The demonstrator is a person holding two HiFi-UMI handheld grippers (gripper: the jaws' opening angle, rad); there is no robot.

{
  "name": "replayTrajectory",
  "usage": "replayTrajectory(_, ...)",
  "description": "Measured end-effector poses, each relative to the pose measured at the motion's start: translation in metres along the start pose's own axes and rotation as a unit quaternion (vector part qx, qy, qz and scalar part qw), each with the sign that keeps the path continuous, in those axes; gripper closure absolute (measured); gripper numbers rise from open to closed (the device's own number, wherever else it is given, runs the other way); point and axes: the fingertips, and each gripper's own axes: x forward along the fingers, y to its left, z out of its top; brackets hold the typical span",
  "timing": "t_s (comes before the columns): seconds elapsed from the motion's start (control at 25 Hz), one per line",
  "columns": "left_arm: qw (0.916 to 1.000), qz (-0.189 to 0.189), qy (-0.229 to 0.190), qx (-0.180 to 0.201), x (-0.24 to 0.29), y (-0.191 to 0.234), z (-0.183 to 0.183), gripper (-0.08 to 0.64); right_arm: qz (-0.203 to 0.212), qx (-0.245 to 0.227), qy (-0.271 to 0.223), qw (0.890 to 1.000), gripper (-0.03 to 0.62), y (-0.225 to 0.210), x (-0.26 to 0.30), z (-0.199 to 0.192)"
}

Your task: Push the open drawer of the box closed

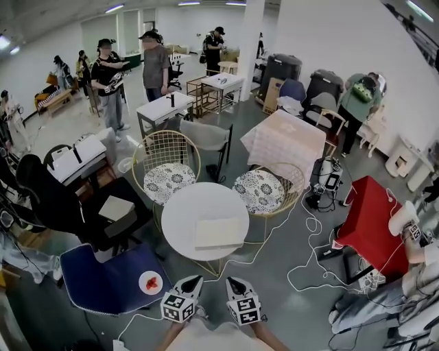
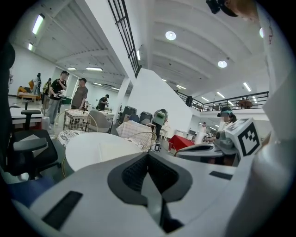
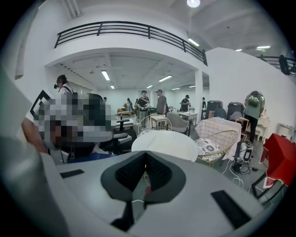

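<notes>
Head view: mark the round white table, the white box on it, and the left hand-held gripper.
round white table [image 1: 185, 206]: head view, bare top left of the box.
white box [image 1: 218, 232]: head view, middle of its top face.
left hand-held gripper [image 1: 195, 280]: head view, its closed jaw tips.

Bright, even light fills the hall. It comes from ceiling strip lights [image 1: 114, 8] in the head view and round downlights [image 2: 170, 35] in the left gripper view, which flare to plain white. The round white bench [image 1: 185, 206] glares, and the pale box [image 1: 218, 232] on it barely stands out. Shadows on the grey floor [image 1: 288, 301] are faint and soft-edged. All three fisheye pictures bend lines toward the rims and fall to black corners; the gallery railing [image 3: 129, 28] bows. Close to the lens, the left tool [image 2: 148, 155] and right tool [image 3: 145, 153] look soft.
</notes>
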Motion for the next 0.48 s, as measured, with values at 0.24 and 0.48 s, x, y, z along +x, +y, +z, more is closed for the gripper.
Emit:
replayTrajectory(0.24,0.9999,-0.005,0.01,0.003,0.033,0.056,0.032,0.548,0.004,0.006,0.002,1.0,0.577,-0.011,0.067,0.036)
replayTrajectory(0.48,0.9994,-0.017,0.026,0.01,0.05,0.084,0.046,0.548,-0.003,0.017,0.008,1.0,0.577,-0.018,0.105,0.052)
